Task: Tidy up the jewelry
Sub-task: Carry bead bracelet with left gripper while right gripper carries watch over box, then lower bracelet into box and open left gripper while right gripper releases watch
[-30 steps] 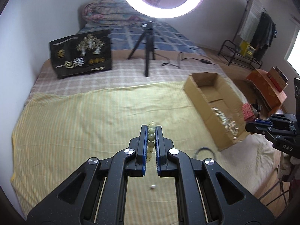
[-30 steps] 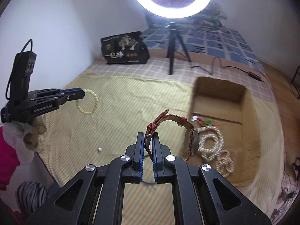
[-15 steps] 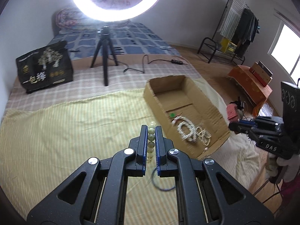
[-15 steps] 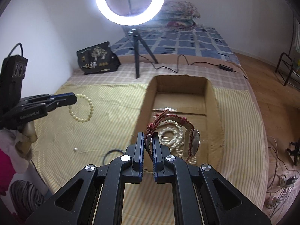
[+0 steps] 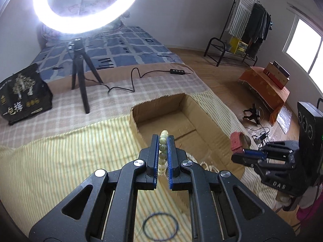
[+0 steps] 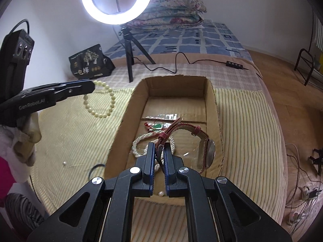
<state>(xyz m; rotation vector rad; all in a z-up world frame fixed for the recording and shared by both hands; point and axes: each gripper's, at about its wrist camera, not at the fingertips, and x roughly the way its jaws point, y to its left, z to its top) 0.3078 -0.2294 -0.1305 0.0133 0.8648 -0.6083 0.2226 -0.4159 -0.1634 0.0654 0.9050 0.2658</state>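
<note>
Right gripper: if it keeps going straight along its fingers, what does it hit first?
Probably the open brown cardboard box. The right gripper, shut on the red-strapped wristwatch, points down into it, toward the coiled white rope-like necklace on the box floor. Depth is unclear, so necklace or bare floor.

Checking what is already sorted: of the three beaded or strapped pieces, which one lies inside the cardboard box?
The white pearl necklace, coiled on the box floor. The pale green bead bracelet hangs from the left tool; the red-strapped watch is held by the right tool.
</note>
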